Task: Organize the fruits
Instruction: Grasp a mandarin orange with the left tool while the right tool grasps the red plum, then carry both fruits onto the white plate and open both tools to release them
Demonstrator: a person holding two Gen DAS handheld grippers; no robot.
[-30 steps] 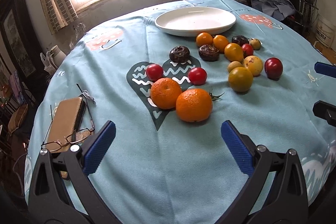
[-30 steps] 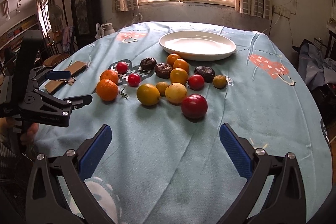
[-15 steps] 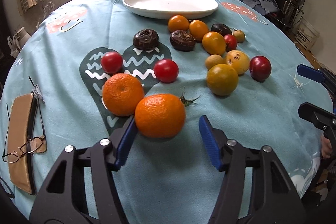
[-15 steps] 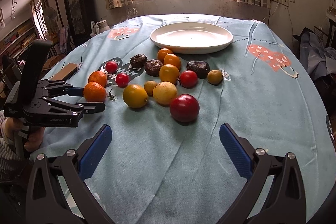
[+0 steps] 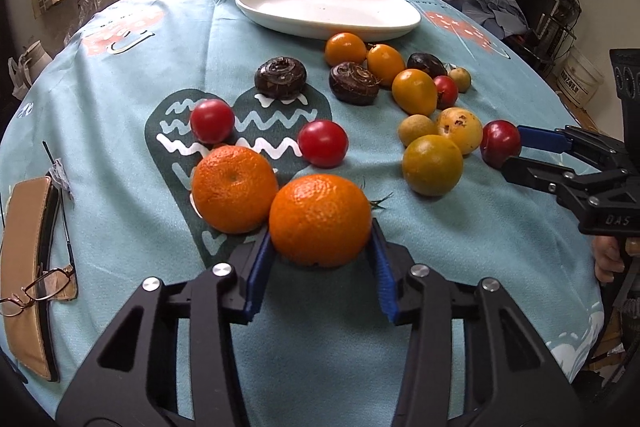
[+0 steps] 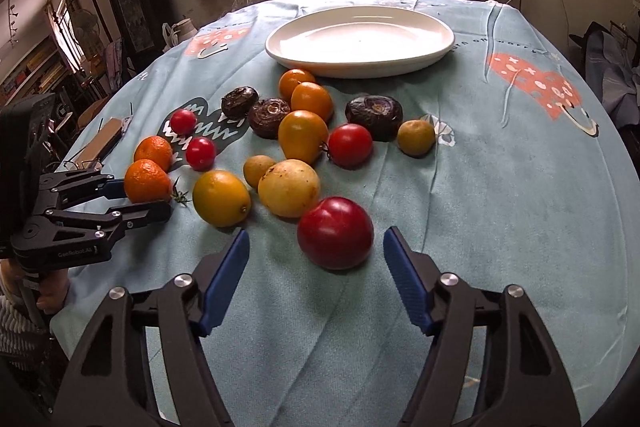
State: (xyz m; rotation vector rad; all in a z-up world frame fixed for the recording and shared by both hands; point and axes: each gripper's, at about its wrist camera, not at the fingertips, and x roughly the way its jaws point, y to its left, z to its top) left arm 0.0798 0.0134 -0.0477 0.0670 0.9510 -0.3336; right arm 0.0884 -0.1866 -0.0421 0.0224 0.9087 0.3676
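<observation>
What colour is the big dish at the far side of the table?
Plain white dish, nothing on it; clearest in the right wrist view.

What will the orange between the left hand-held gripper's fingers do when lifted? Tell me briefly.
The orange is round, so it would probably roll if released early. Its dimpled peel should give the blue pads decent grip. The left hand-held gripper holds it near its widest part, so it likely stays put, though it touches the second orange and may nudge it.
</observation>
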